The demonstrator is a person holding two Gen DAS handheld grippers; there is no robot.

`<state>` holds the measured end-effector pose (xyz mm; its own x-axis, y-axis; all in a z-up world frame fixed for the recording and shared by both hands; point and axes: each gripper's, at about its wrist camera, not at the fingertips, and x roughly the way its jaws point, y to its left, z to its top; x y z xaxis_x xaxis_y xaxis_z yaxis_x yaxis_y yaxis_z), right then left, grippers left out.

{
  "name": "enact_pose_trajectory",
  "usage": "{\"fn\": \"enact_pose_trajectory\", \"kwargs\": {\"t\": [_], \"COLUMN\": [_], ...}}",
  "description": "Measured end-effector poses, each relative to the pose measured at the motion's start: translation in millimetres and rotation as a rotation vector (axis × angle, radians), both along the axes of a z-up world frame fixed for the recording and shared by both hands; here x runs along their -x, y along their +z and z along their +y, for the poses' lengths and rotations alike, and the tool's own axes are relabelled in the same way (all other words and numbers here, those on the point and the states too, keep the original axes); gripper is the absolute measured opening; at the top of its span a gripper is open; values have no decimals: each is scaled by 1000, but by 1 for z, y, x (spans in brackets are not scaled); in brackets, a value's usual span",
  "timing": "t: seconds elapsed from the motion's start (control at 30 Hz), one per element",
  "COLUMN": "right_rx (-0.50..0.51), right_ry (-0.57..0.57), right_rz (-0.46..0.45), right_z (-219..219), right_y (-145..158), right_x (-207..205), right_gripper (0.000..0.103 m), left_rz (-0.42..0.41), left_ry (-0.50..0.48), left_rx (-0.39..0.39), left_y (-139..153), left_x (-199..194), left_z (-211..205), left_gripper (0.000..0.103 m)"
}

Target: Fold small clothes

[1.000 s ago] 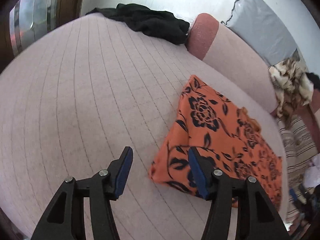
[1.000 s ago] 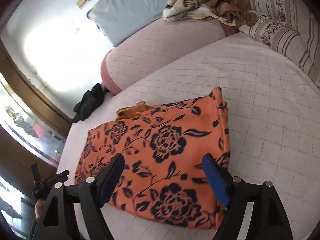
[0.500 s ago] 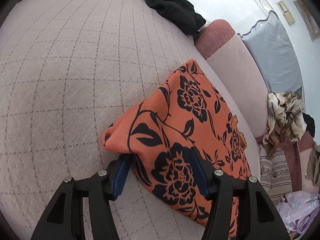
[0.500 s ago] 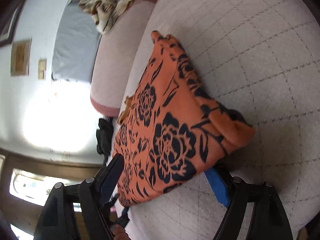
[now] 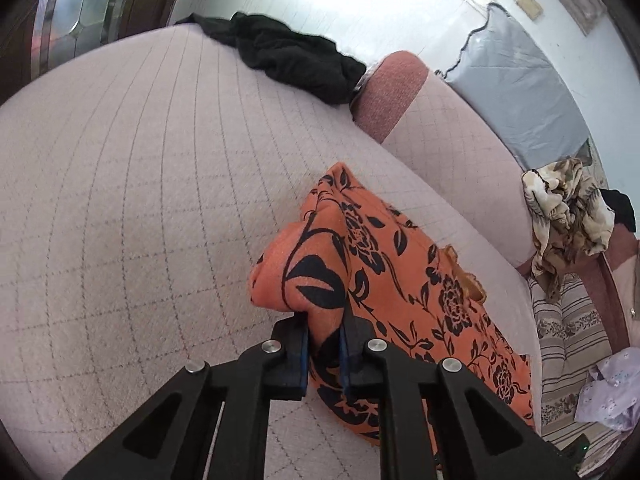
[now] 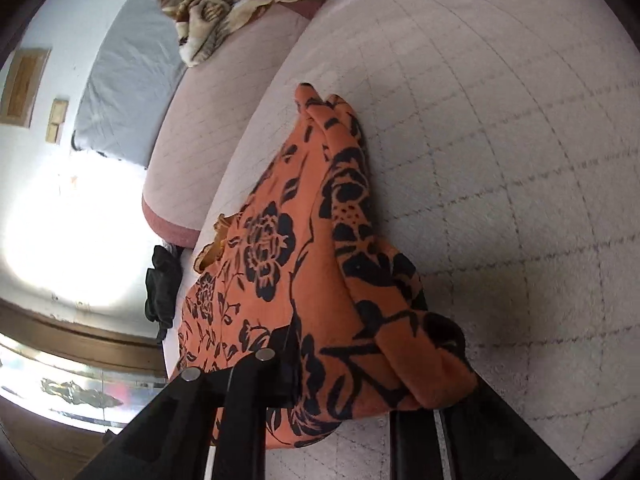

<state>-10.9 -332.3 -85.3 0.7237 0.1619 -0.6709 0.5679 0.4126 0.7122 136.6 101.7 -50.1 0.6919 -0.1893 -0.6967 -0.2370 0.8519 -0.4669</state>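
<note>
Both the left claw (image 5: 323,346) and right claw (image 6: 360,368), wide before, now pinch the orange garment (image 5: 404,280).

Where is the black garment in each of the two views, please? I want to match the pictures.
Left wrist: the black garment lies at the top centre, on the far edge of the bed, beside the bolster.
Right wrist: it is at the left of centre, small, below the bolster's reddish end.
Shared landmark: the orange floral cloth, which both grippers pinch.
</note>
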Motion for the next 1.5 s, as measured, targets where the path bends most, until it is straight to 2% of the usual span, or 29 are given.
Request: {"fn": "enact_pose_trajectory", "kwargs": {"t": [0.13,0.2,0.23,0.3,0.37,0.4,0.43,0.47,0.5,0.53,0.57,0.67,0.77,0.8,0.87,0.93,0.97,1.0,1.07,1.1,1.13,1.27,1.33,1.4,1.43,1.47,1.5], "right_rx": [121,166,193,201,181,148,125,119,136,160,177,212,268,276,258,213,176,150,121,90,89,174,202,175,146,119,67], "right_ry": [60,76,90,120,172,196,202,205,206,200,177,64,-8,10,121,208,239,243,207,194,178,212,257,267,259,231,202], "right_rz": [-39,-40,-34,-3,42,69,103,111,104,104,102,92,-5,-49,-120,-160,-152,-107,44,56,21,-24,-54,-52,-21,37,26], "right_z": [-3,-8,-12,-22,-34,-37,-39,-39,-37,-37,-38,-46,-51,-47,-34,-25,-23,-18,-23,-24,-24,-13,-8,-9,-15,-20,-26], "right_y": [38,50,52,47,30,19,10,7,9,13,16,32,64,74,85,81,69,53,16,4,5,32,42,32,20,5,-1], "right_x": [4,12,18,20,19,17,20,27,34,43,54,87,106,104,88,72,62,47,40,43,48,51,45,38,35,33,35], "right_gripper": [17,17,17,18,22,23,28,34,40,64,79,78,78,78,78,80,80,80,80,80,80,80,80,84,84,83,83], "left_rz": [-86,-94,-74,-10,117,185,196,184,177,155,138,117,109,110,120,148,140,124,82,60,34,-43,4,118,158,137,119], "left_ry": [23,35,47,47,39,45,58,54,41,25,9,-4,21,41,77,122,149,166,173,154,126,-35,-131,-157,-174,-192,-206], "left_rx": [-36,-22,-13,-47,-80,-59,-11,18,14,6,-10,-76,-138,-166,-197,-188,-174,-169,-173,-171,-172,-207,-200,-286,-332,-392,-430], "left_y": [39,44,40,15,-28,-48,-56,-53,-45,-36,-28,-11,-8,-10,-14,-17,-14,-10,3,9,16,22,4,-32,-47,-48,-42], "left_x": [46,75,88,109,114,113,114,113,111,111,111,117,131,135,134,133,135,137,140,141,142,132,119,105,101,102,105], "left_z": [-11,-19,-23,-38,-47,-42,-33,-27,-23,-20,-19,-21,-26,-26,-24,-13,-8,-3,1,0,-3,-38,-54,-65,-69,-74,-78], "left_gripper": [12,12,12,13,14,16,22,22,24,26,27,30,38,46,48,48,48,48,48,48,48,51,64,64,64,64,64]}}
